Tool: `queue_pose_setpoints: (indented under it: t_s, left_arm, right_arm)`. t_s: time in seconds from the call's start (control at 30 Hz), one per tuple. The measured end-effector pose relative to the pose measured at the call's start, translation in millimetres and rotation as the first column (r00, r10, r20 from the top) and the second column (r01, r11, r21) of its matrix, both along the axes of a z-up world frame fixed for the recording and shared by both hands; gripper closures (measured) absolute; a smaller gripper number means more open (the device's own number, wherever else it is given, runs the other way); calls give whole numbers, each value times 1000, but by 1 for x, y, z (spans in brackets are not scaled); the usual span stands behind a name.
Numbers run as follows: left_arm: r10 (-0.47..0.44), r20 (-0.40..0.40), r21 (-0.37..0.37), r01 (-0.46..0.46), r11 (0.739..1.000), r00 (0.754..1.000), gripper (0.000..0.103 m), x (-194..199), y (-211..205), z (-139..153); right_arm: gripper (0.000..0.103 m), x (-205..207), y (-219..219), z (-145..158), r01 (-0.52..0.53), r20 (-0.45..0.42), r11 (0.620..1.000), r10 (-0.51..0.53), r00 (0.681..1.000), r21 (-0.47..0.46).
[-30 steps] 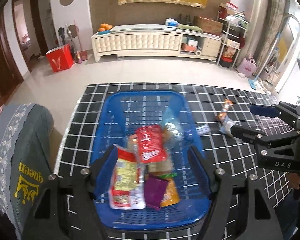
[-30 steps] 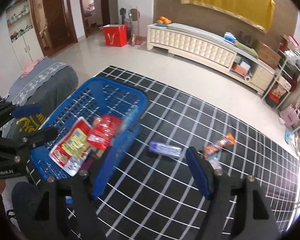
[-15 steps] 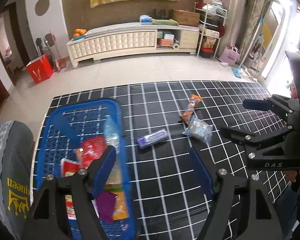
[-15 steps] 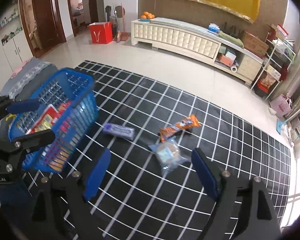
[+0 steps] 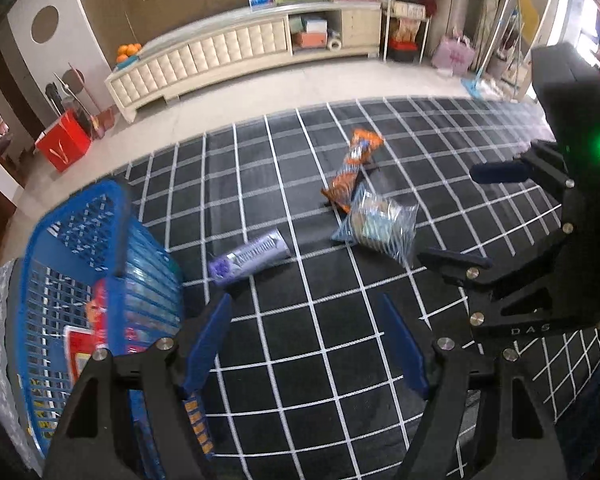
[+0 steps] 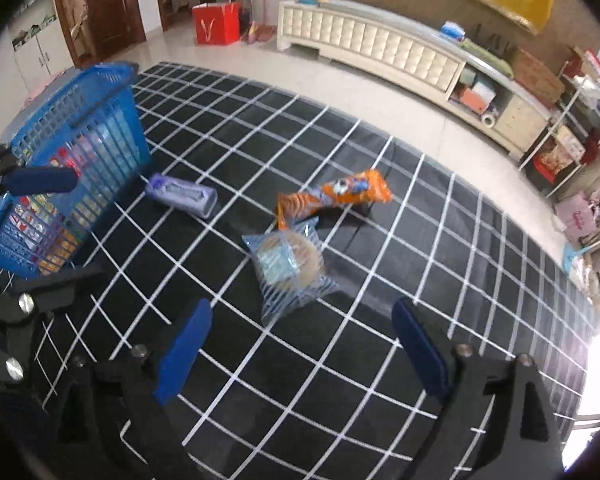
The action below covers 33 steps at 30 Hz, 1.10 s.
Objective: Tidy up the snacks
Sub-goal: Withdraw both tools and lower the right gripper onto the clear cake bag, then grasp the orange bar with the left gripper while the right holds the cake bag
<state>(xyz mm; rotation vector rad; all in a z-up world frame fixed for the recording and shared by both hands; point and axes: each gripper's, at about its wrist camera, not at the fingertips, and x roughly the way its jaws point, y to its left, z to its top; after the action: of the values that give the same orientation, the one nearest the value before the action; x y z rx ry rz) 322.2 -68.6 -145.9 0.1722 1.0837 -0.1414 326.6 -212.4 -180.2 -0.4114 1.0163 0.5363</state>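
Observation:
A blue plastic basket (image 5: 80, 240) (image 6: 84, 120) holding several snack packs stands at the left on the black grid mat. On the mat lie a purple bar pack (image 5: 250, 256) (image 6: 182, 196), an orange snack pack (image 5: 350, 170) (image 6: 332, 196) and a clear pack with a round cake (image 5: 380, 226) (image 6: 290, 266). My left gripper (image 5: 306, 344) is open and empty, just short of the purple pack. My right gripper (image 6: 300, 348) is open and empty, just short of the cake pack; it also shows in the left wrist view (image 5: 476, 216).
The black grid mat (image 5: 340, 360) covers the floor here. A long cream cabinet (image 6: 380, 52) stands along the far wall, with a red bag (image 6: 216, 24) to its left and shelves (image 6: 572, 128) to its right. A grey cushion edge lies behind the basket.
Both grippers have swung right, away from above the basket toward the loose packs on the mat. The basket now sits at the left of both views. Both stay open.

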Motion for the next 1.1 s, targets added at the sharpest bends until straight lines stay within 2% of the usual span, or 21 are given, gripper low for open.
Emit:
queue_pose_setpoints:
  t_s: [0.27,0.53,0.63,0.7,0.77,0.83,0.97,1.1]
  left_arm:
    - [54,-84,2,-54,999,995,29,26,-1,-33]
    - [78,-112,49,-73,996,991,29,43,1,-54]
    - [81,-111,50,-75,996,990,29,44,1,-56]
    - [79,-110,56,-74,996,991,29,45,1,-56]
    - [75,-109,57,-69,996,991,29,46,0,-56]
    - [67,-121,35,-64,997,990,29,49,0,-54]
    - [40,-111,56,-34,998,993,29,56,-7,-46]
    - [18,-87,23,-16,1000,996,29,62,-13,-30]
  right_arm:
    - [9,27,15,-38,-68,-39,997,66,997,-47]
    - [11,36,28,-55,-122,-55,992,121,991,-25]
    - [23,36,33,-58,-150,-47,988,148,988,-41]
    - [35,36,37,-61,-162,-46,985,159,986,-66]
    - [42,35,36,-62,-167,-46,985,165,985,-48]
    - [44,33,35,-60,-166,-36,985,165,986,-47]
    - [45,20,28,-55,-166,1,985,167,986,-41]
    - [45,16,8,-41,-101,14,995,101,995,1]
